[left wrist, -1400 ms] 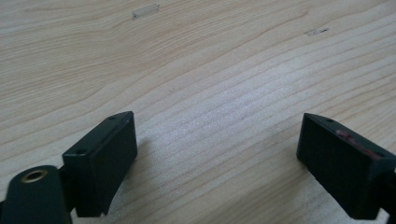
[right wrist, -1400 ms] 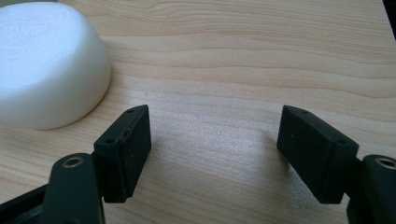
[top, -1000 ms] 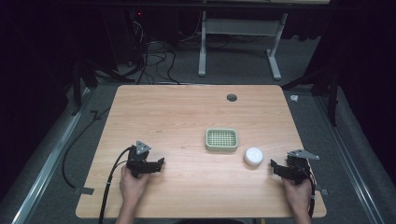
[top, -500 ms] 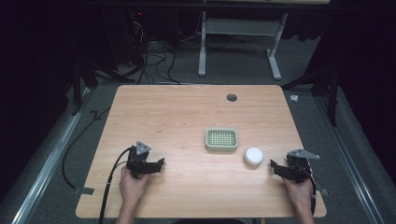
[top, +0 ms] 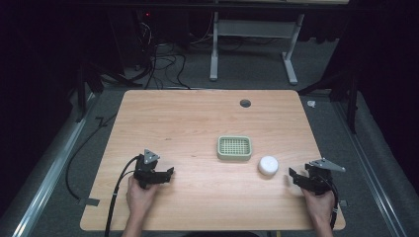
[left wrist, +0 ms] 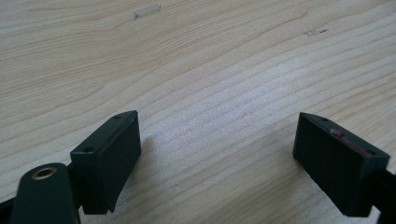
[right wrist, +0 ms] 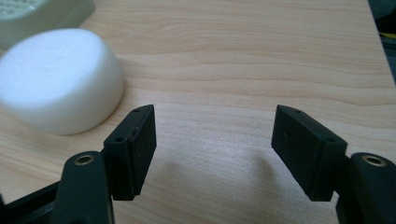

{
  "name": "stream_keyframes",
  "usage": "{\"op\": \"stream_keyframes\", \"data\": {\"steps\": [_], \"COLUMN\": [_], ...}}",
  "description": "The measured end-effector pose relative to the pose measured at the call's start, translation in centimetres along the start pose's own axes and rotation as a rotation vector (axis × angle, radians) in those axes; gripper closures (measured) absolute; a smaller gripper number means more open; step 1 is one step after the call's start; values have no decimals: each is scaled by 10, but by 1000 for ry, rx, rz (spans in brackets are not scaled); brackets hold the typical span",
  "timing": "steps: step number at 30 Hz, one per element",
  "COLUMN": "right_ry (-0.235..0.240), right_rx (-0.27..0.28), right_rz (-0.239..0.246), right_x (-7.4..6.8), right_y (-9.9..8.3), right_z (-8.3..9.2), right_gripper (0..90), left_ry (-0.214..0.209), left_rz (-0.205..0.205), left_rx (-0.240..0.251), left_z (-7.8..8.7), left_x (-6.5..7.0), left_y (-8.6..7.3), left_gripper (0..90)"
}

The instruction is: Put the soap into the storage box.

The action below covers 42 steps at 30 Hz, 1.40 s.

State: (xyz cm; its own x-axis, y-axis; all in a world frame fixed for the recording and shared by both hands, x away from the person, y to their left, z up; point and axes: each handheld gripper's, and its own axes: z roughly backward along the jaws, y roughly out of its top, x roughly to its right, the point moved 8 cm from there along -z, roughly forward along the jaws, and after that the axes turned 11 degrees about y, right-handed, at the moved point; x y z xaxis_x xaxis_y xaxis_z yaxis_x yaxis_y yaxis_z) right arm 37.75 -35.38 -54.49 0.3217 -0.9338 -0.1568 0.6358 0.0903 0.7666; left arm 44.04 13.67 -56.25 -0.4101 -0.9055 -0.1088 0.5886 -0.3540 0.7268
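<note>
Right gripper (top: 292, 177): jaws apart, just eased inward, nothing between. Left gripper (top: 170, 174): apart, empty. White round foam puck (top: 268, 165) lies flat on the wooden table (top: 188, 118), just left of the right gripper, beside the green slotted plastic tray (top: 234, 147). Round, so no long axis; flat face up. Risk: an off-centre approach nudges the puck away
</note>
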Motion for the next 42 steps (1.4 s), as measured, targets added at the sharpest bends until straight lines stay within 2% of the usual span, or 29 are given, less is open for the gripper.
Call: {"op": "stream_keyframes", "data": {"steps": [5, 7, 8, 9, 11, 14, 16, 17, 19, 26, 29, 35, 42], "right_ry": [19, 47, 47, 90, 111, 144, 146, 147, 148, 158, 171, 191, 183], "right_rx": [21, 30, 30, 31, 32, 35, 37, 41, 36, 29, 14, -9, -19], "right_rz": [0, -1, -1, -3, 0, 8, 24, 40, 61, 86, 103, 121, 127], "right_x": [-7, -13, -13, -20, -26, -36, -39, -44, -48, -58, -65, -75, -76], "right_y": [-3, -6, -6, -8, -9, -8, -6, -4, -2, 6, 10, 16, 23], "right_z": [12, 16, 16, 18, 20, 21, 21, 21, 18, 6, -3, -16, -29], "right_gripper": [302, 271, 271, 244, 238, 220, 218, 204, 209, 204, 160, 132, 124], "left_ry": [0, 0, 0, 0, 0, 1, 1, 1, 1, 1, 2, 2, 2], "left_rz": [0, 0, 0, 0, 0, 1, 1, 1, 1, 2, 4, 1, 1], "left_rx": [0, 0, 0, 0, 0, 0, 0, 0, 0, 0, 2, 0, 0], "left_z": [0, 0, 0, 0, 0, 0, 0, 0, 0, 0, 0, 0, 0], "left_x": [0, 0, 0, 0, 0, 0, 0, 0, 0, 0, 0, 0, 0], "left_y": [0, 0, 0, 0, 0, 0, 0, 0, 0, 0, 0, 0, 0], "left_gripper": [157, 157, 157, 157, 157, 157, 157, 157, 157, 158, 158, 158, 157]}}
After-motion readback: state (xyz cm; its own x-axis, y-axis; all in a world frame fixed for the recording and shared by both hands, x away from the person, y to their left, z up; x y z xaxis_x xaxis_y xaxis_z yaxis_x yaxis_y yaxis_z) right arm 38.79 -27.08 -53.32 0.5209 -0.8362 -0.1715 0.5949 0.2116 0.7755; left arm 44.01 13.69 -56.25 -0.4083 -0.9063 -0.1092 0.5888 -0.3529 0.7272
